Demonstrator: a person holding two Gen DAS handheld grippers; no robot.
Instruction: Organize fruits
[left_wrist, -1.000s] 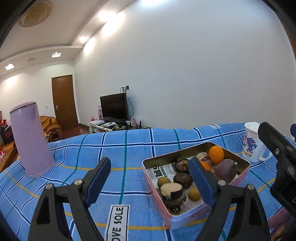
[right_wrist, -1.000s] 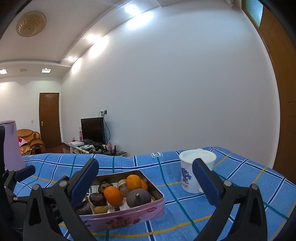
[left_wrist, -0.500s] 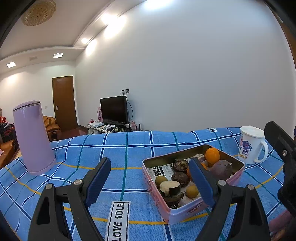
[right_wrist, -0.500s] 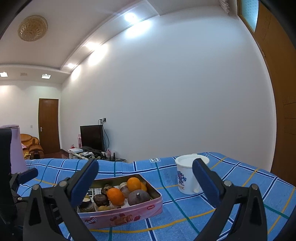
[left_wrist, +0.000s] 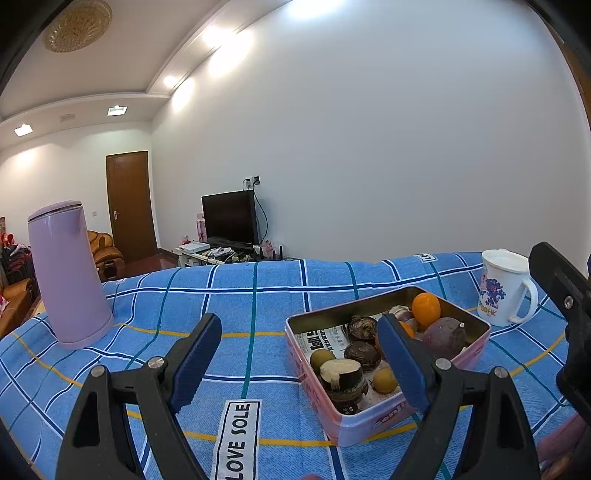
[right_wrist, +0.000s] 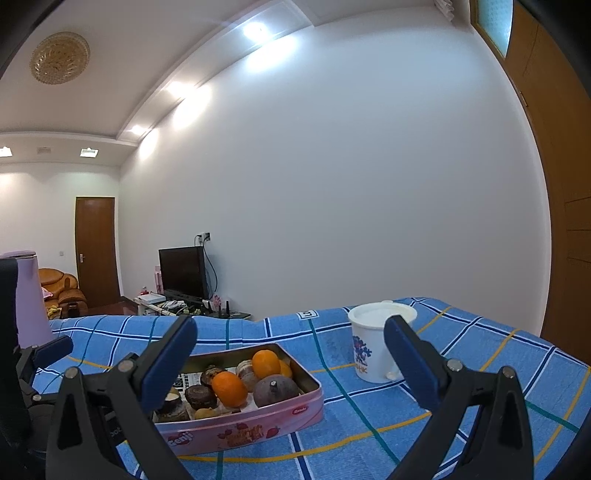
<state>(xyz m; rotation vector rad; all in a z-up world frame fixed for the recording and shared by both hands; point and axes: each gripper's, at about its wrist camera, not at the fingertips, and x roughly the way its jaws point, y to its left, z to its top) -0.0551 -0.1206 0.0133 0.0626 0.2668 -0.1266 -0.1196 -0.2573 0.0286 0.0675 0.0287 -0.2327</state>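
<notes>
Purple jug (left_wrist: 68, 277): stands upright at the far left of the desk (left_wrist: 255, 295), well apart from the tin.
Left claw (left_wrist: 299, 354): spread wide, nothing between its blue pads, held above the blue checked cloth just left of the tin.
Tin (right_wrist: 258, 428): pink, lidless, lined with newspaper, sitting on the cloth between jug and mug.
Fruits: two oranges (right_wrist: 229, 387), a purple round fruit (right_wrist: 275, 389), dark brown pieces and small yellow-green ones, all inside the tin.
Right claw (right_wrist: 290, 363): spread wide, empty, above the tin's right end.
White mug (right_wrist: 373, 347): right of the tin, near it, not touching.
</notes>
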